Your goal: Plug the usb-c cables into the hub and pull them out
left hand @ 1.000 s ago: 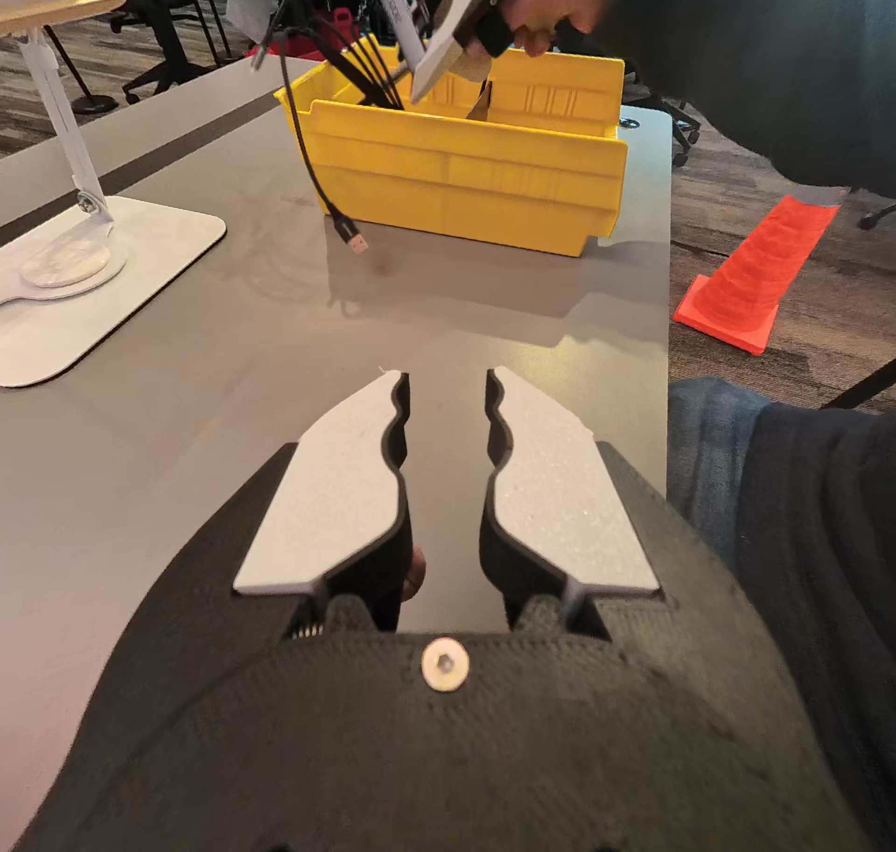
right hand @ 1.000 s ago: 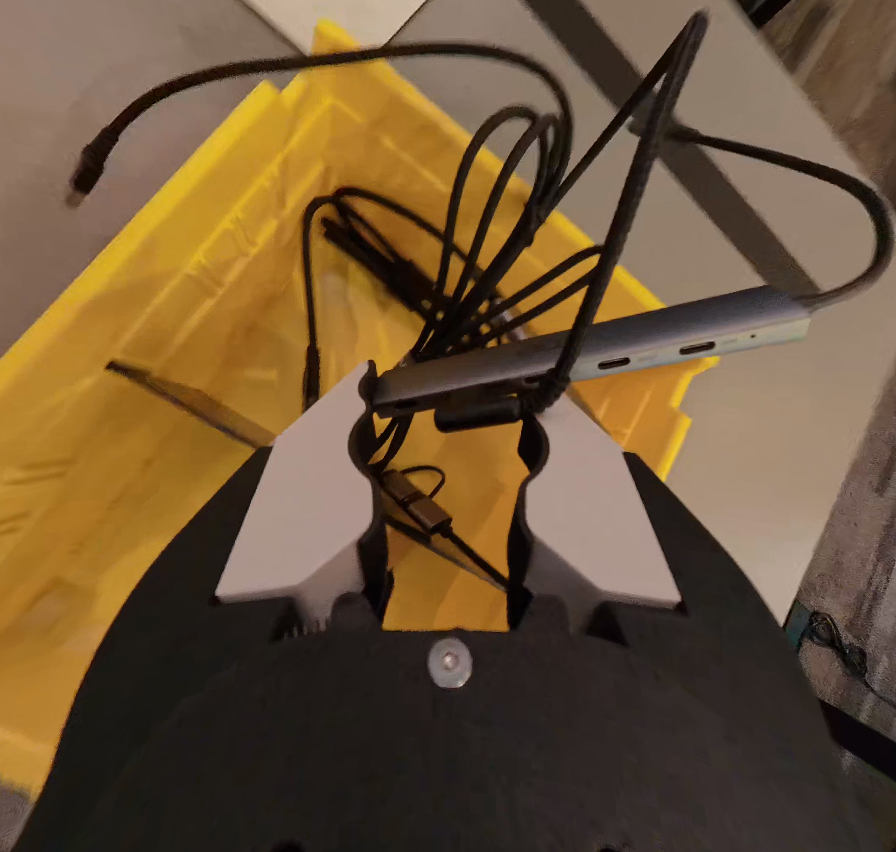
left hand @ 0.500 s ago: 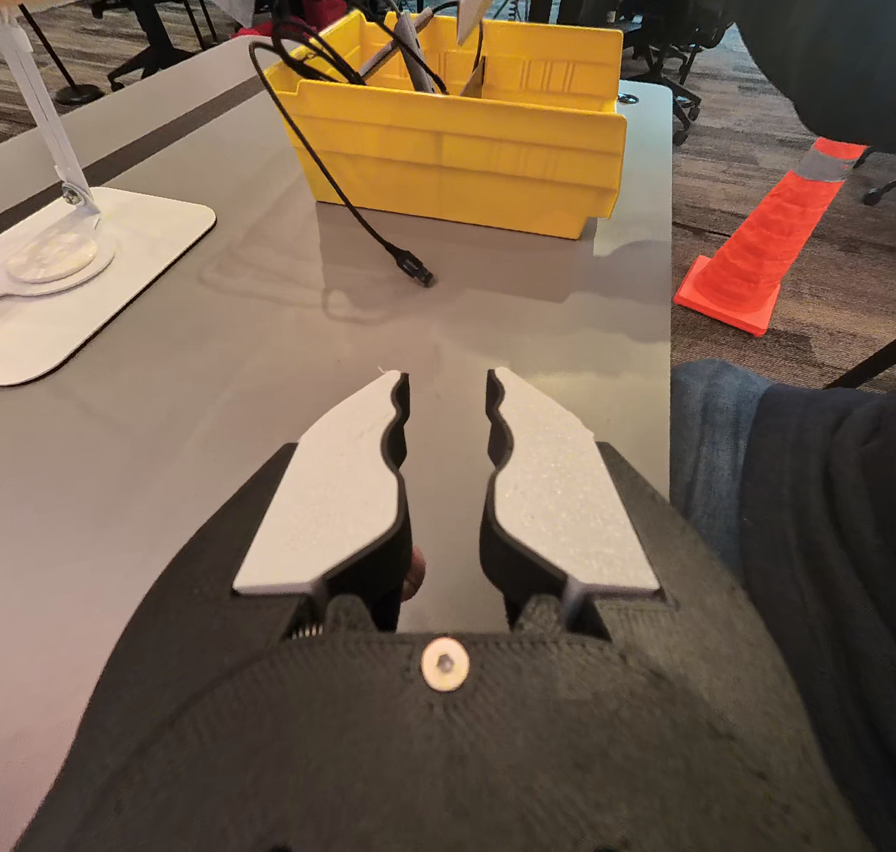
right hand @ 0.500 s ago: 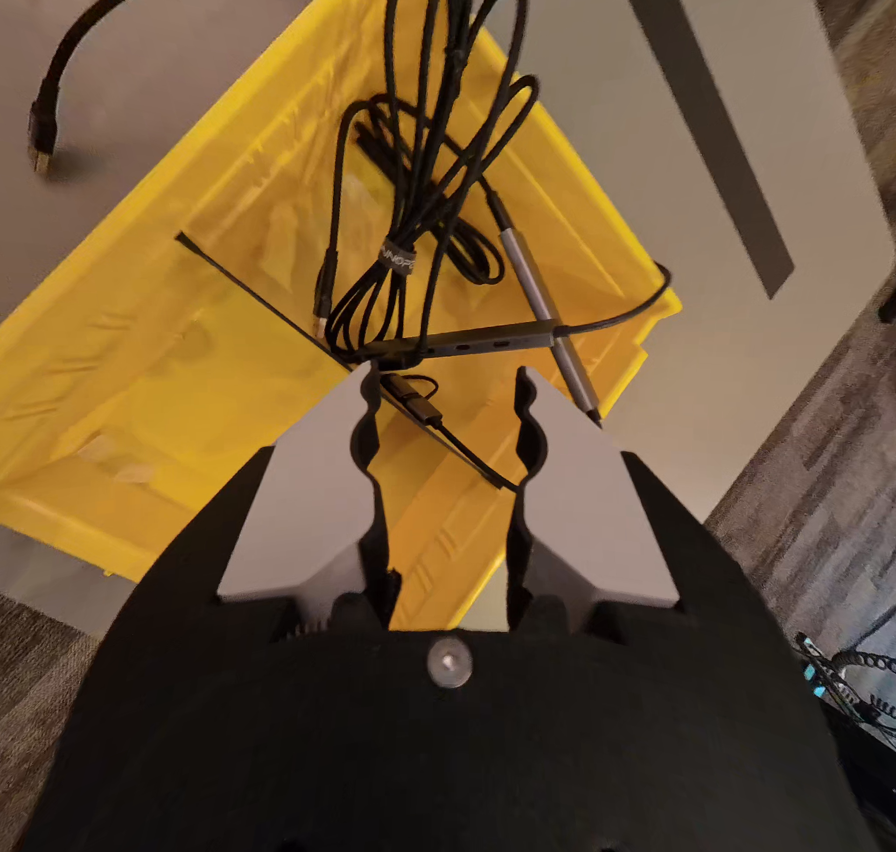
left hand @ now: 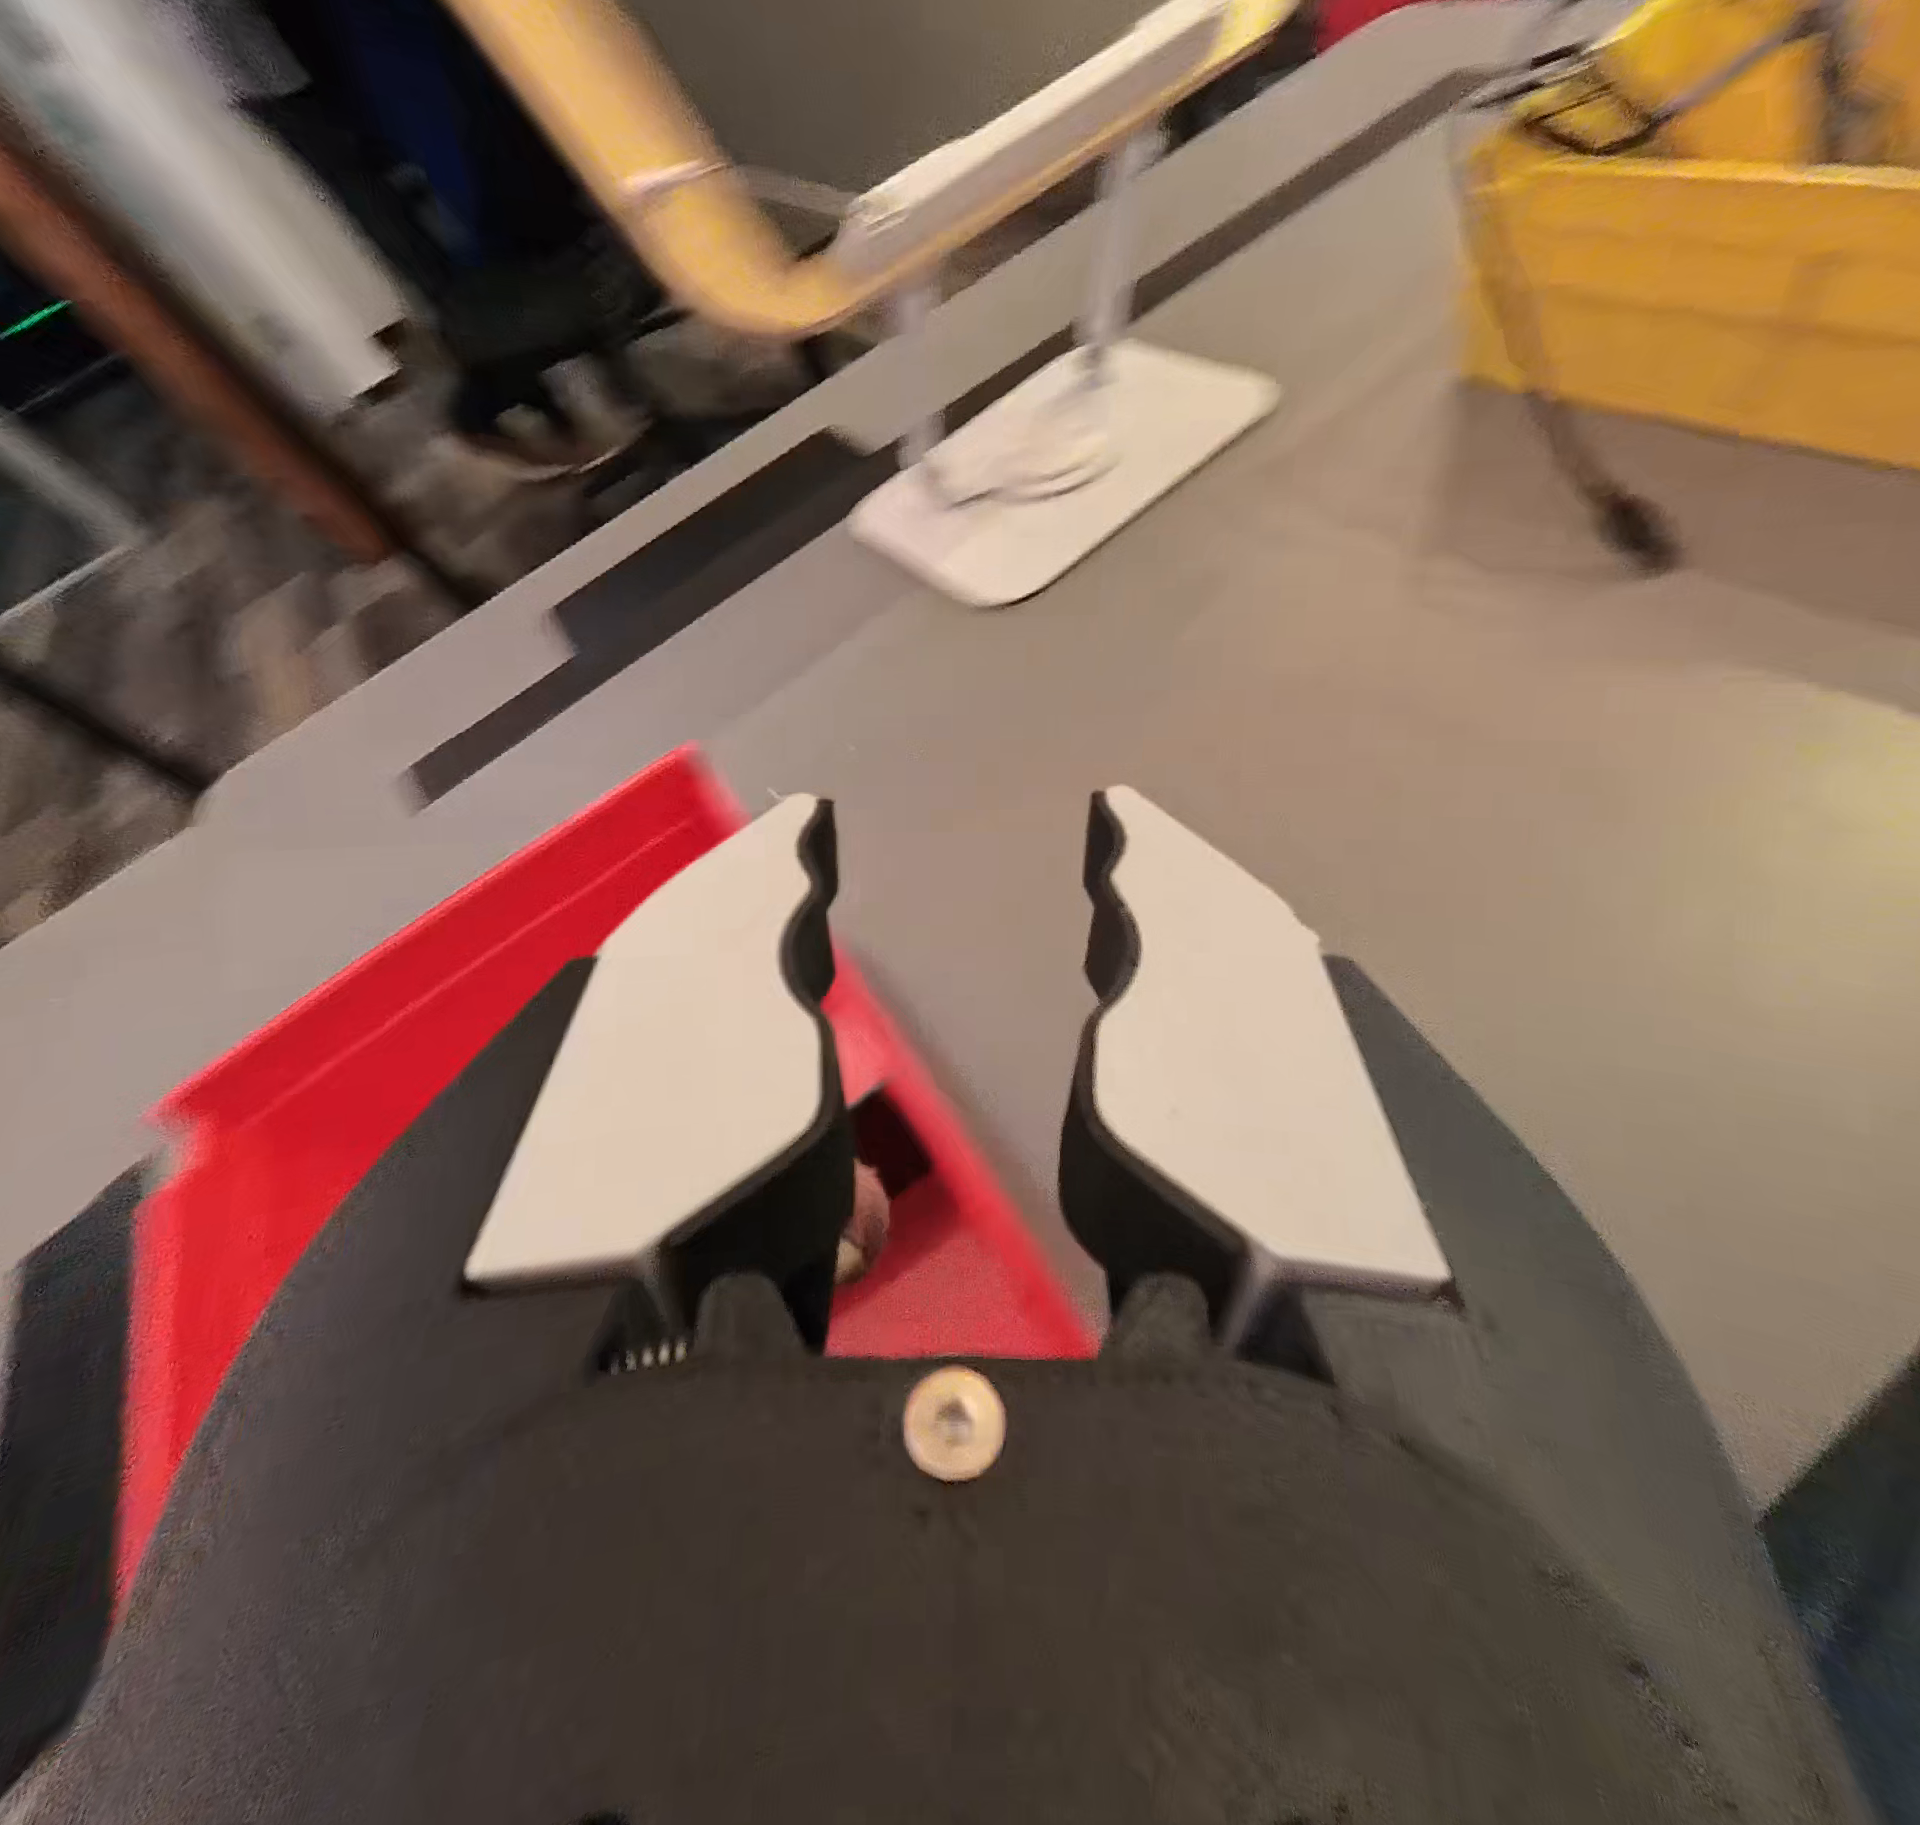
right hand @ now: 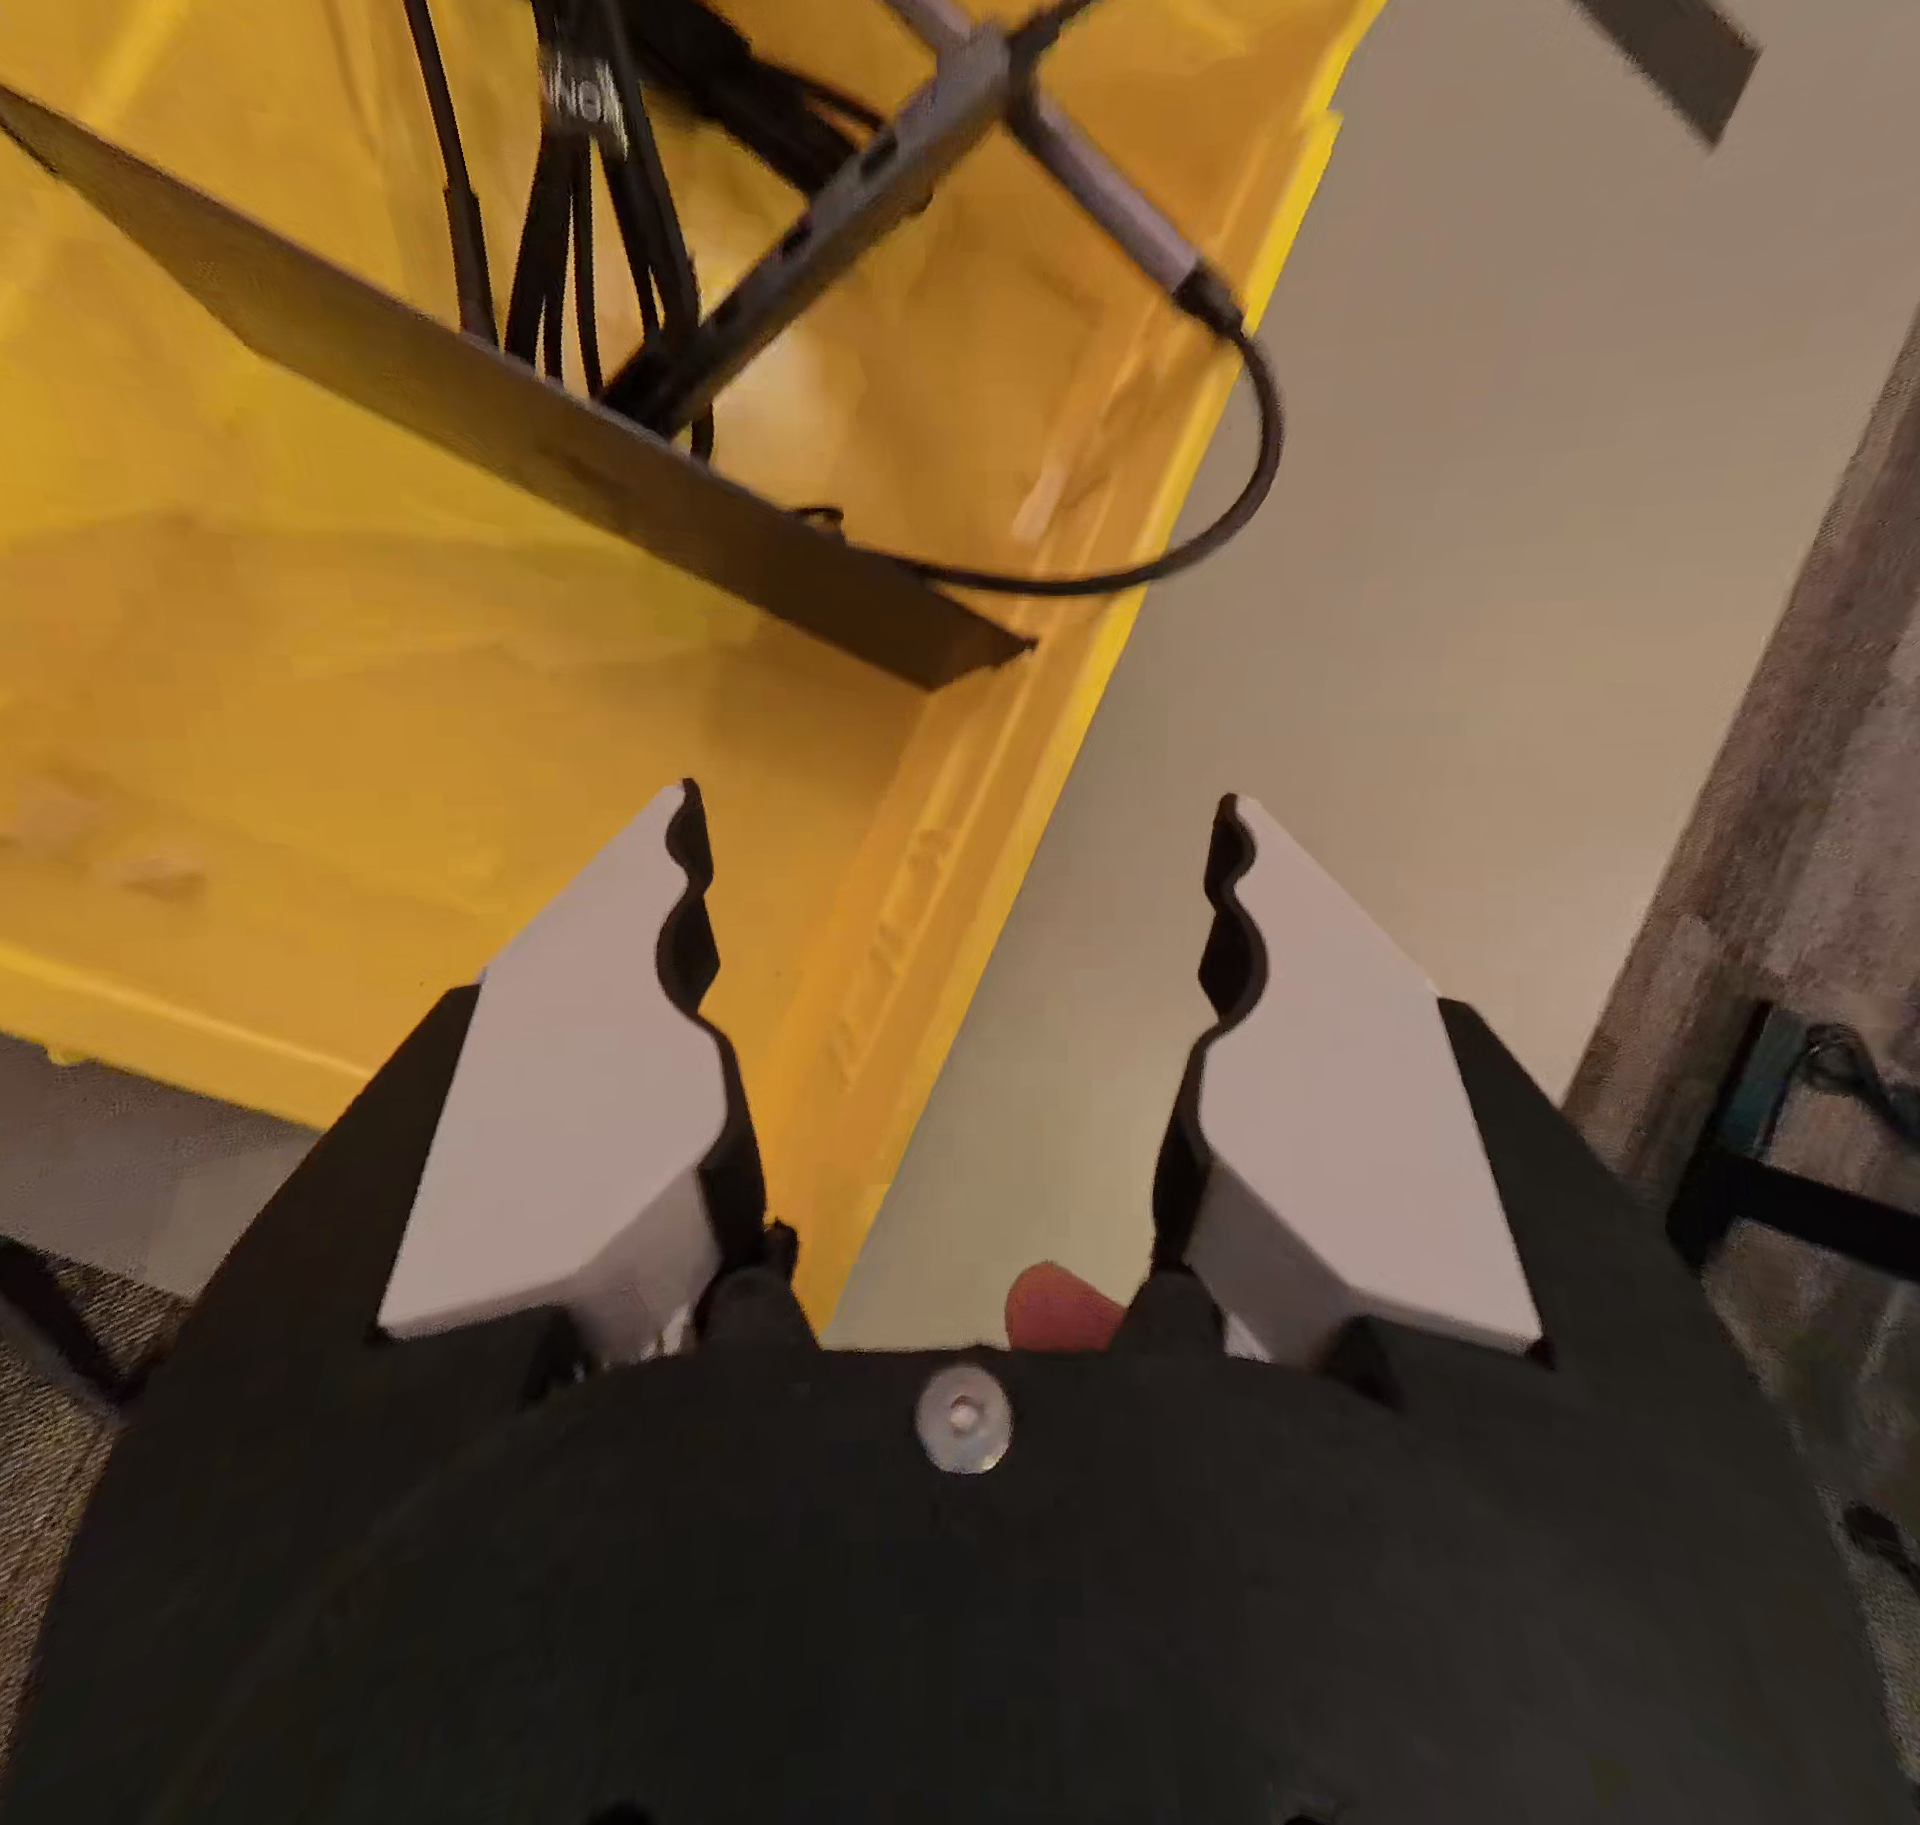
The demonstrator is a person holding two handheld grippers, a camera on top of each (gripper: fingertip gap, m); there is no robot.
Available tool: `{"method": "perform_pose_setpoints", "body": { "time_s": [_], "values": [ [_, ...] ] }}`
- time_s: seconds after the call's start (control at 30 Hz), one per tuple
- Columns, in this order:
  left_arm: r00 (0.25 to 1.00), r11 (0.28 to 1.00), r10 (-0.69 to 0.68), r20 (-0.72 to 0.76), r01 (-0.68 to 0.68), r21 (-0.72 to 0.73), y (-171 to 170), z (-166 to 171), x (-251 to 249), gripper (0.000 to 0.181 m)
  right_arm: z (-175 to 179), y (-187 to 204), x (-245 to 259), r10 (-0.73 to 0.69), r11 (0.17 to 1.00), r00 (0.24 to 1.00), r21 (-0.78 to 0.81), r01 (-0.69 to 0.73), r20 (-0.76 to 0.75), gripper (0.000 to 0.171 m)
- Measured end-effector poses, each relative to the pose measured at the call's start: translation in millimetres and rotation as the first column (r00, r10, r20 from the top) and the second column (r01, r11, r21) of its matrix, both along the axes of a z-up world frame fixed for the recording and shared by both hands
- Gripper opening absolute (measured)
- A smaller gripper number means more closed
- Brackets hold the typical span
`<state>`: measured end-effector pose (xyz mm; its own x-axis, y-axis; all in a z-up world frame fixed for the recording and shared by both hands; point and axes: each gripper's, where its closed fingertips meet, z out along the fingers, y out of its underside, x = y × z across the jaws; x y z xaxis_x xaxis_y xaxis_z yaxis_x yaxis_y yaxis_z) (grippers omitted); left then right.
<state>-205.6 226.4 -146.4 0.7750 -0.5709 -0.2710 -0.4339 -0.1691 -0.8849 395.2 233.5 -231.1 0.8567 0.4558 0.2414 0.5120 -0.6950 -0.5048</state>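
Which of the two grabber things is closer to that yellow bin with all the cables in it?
Right. The right gripper hangs open just above the yellow bin, near its rim. The left gripper, also open, is across the table over a red bin.

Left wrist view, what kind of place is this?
Probably an office or lab workspace: a grey table carrying a yellow parts bin of cables, a white desk stand, and carpeted floor beyond.

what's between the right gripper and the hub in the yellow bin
In the right wrist view, a dark divider panel crosses the yellow bin between the open right gripper and the hub.
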Motion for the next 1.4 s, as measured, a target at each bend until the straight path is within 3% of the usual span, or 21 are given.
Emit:
{"method": "perform_pose_setpoints", "body": {
  "time_s": [0.1, 0.23, 0.4, 0.47, 0.57, 0.63, 0.7, 0.87, 1.07, 1.4],
  "values": [
    [0.973, 0.976, 0.208, -0.096, -0.213, -0.039, -2.1, -9.2, -80.2, 0.060, -22.8, -14.8, 0.9, 0.015, 0.999, 0.999, -0.044, -0.017, -0.049, 0.089],
    [0.883, 0.894, 0.407, -0.235, -0.438, -0.097, -22.5, -38.4, -168.7, 0.078, -56.1, -31.0, -1.1, 0.062, 0.989, 0.996, -0.134, -0.070, -0.063, 0.082],
    [0.765, 0.779, 0.578, -0.283, -0.621, -0.089, -48.4, -62.6, -247.8, 0.086, -60.9, -29.5, -10.3, 0.041, 0.992, 0.983, -0.107, -0.061, -0.181, 0.050],
    [0.775, 0.772, 0.570, -0.273, -0.619, -0.146, -54.6, -72.5, -255.2, 0.081, -55.7, -27.0, -14.1, 0.044, 0.996, 0.976, -0.067, -0.060, -0.214, 0.038],
    [0.813, 0.770, 0.510, -0.280, -0.577, -0.272, -58.3, -103.6, -257.1, 0.069, -54.8, -27.1, -15.0, 0.021, 0.998, 0.978, -0.059, -0.034, -0.209, 0.034],
    [0.849, 0.783, 0.468, -0.246, -0.528, -0.330, -57.5, -122.4, -253.4, 0.037, -54.3, -27.3, -18.6, 0.005, 0.998, 0.978, -0.053, -0.016, -0.209, 0.033],
    [0.870, 0.801, 0.479, -0.117, -0.488, -0.346, -51.0, -121.2, -247.1, 0.009, -53.8, -28.5, -27.0, -0.008, 0.999, 0.973, -0.052, -0.004, -0.231, 0.034],
    [0.885, 0.826, 0.463, 0.050, -0.410, -0.387, -46.2, -120.0, -237.2, 0.006, -54.0, -33.8, -56.0, 0.011, 0.999, 0.973, -0.049, -0.023, -0.232, 0.040],
    [0.895, 0.855, 0.434, 0.106, -0.373, -0.360, -47.6, -115.7, -224.7, 0.005, -51.9, -37.3, -111.5, 0.056, 0.997, 0.946, -0.024, -0.067, -0.318, 0.044],
    [0.871, 0.900, 0.419, 0.258, -0.360, -0.247, -65.3, -78.3, -214.4, 0.005, -50.7, -36.9, -224.7, 0.180, 0.982, 0.900, 0.022, -0.187, -0.397, 0.058]
  ]
}}
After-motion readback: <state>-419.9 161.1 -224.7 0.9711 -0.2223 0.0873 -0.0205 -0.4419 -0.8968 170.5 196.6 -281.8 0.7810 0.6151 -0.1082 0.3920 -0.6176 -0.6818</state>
